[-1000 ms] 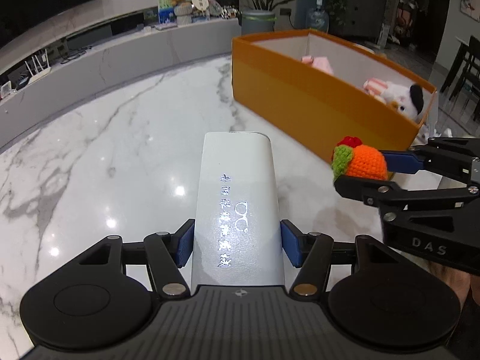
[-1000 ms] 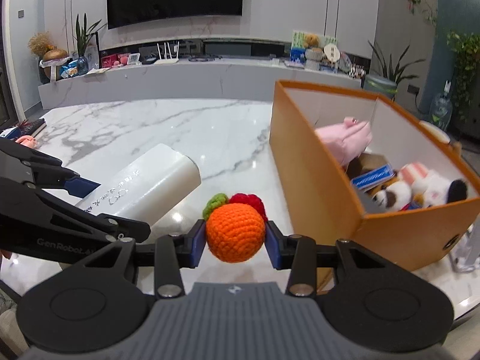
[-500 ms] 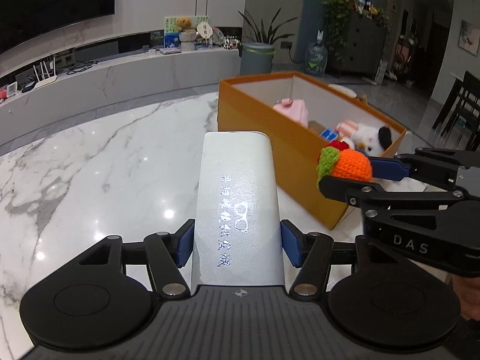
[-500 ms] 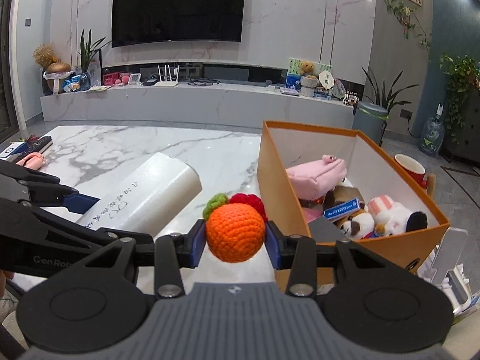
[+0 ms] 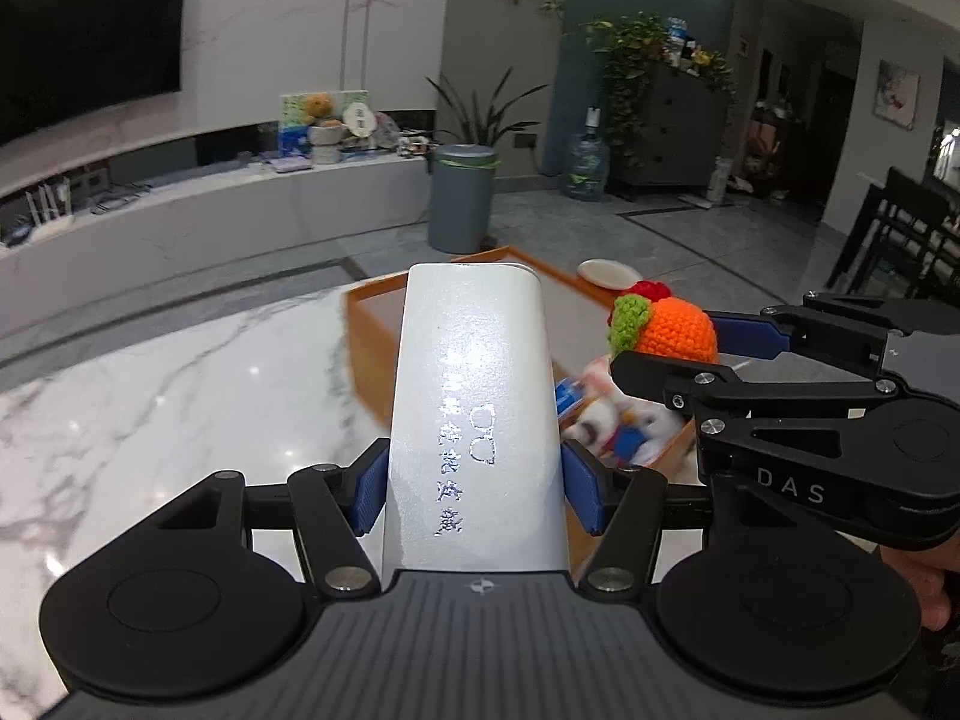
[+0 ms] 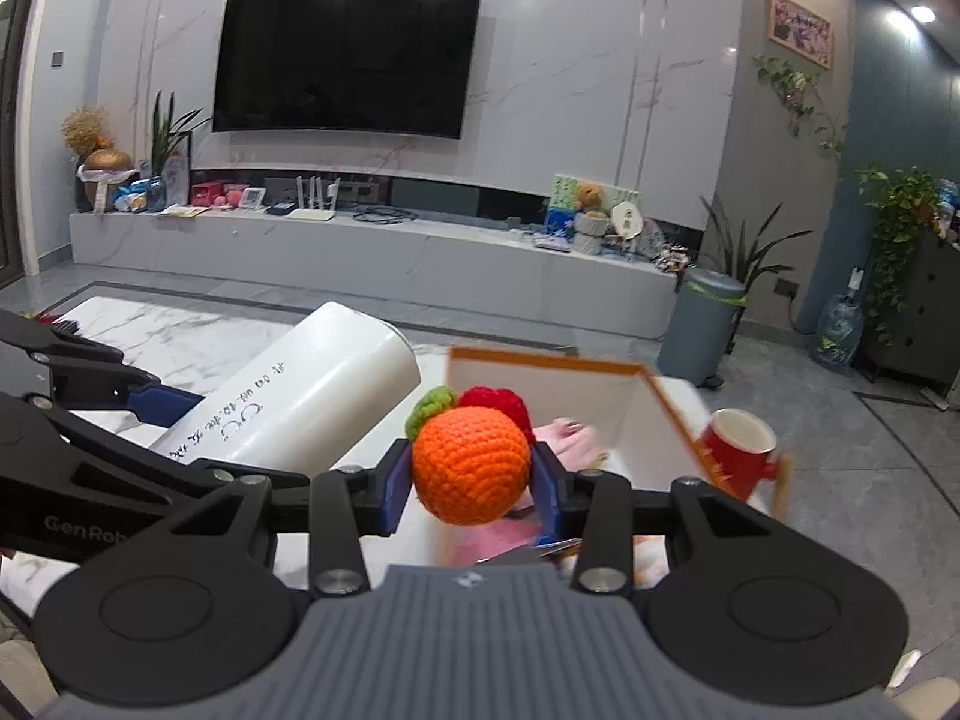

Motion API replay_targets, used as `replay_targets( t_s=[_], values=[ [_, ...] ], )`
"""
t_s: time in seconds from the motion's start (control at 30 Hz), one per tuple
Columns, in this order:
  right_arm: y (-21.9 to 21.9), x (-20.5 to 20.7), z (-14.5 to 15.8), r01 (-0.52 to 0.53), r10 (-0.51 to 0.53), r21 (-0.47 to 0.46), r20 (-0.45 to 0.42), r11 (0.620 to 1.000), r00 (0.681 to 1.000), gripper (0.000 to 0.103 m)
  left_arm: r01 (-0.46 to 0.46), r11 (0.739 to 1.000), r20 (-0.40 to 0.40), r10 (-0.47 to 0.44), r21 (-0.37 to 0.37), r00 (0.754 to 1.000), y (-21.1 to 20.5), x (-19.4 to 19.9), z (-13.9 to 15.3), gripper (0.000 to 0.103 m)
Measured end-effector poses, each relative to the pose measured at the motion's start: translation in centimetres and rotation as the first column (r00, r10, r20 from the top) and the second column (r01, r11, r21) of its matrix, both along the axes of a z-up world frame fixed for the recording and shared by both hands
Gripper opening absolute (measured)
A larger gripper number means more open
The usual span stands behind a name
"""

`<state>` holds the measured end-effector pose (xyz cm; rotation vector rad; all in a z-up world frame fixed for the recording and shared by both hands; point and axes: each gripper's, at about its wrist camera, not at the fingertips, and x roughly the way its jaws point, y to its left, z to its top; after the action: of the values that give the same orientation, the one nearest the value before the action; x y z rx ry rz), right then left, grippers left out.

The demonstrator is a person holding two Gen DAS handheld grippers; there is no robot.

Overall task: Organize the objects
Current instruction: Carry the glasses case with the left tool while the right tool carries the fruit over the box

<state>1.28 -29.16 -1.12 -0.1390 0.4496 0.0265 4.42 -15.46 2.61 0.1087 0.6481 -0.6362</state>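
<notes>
Dim room around me; ceiling spots [image 6: 924, 13] glare on the marble bench [image 5: 150, 396]. The orange box [image 6: 672, 414] smears with motion blur, and my fisheye edges bend the walls.

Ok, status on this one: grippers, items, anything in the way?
Left gripper shut on white case. Right gripper shut on crochet orange. Orange box ahead, nothing blocking.
</notes>
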Motion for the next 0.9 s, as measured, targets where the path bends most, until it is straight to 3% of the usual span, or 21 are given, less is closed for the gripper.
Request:
replay_targets(
  t_s=[0.23,0.4,0.6,0.9],
  values=[
    [-5.4,0.8,1.2,0.074,-0.074,-0.022,0.009,0.997,0.997,0.044,0.039,0.997,-0.04,-0.041,-0.067,0.998,-5.7,2.2,-0.5,0.068],
    [-8.8,2.1,1.4,0.119,-0.118,-0.059,0.009,0.991,0.993,0.044,0.017,0.993,-0.088,-0.027,-0.113,0.996,-8.8,4.1,-1.6,0.068],
    [-11.8,5.1,0.1,0.122,-0.128,-0.104,-0.047,0.987,0.991,0.044,-0.049,0.996,-0.124,0.04,-0.072,0.991,-11.4,6.0,-3.5,0.068],
    [-14.0,10.4,-2.8,0.059,-0.075,-0.1,-0.163,0.993,0.984,0.044,-0.2,0.98,-0.204,0.198,0.01,0.959,-12.0,8.0,-6.2,0.068]
  ],
)
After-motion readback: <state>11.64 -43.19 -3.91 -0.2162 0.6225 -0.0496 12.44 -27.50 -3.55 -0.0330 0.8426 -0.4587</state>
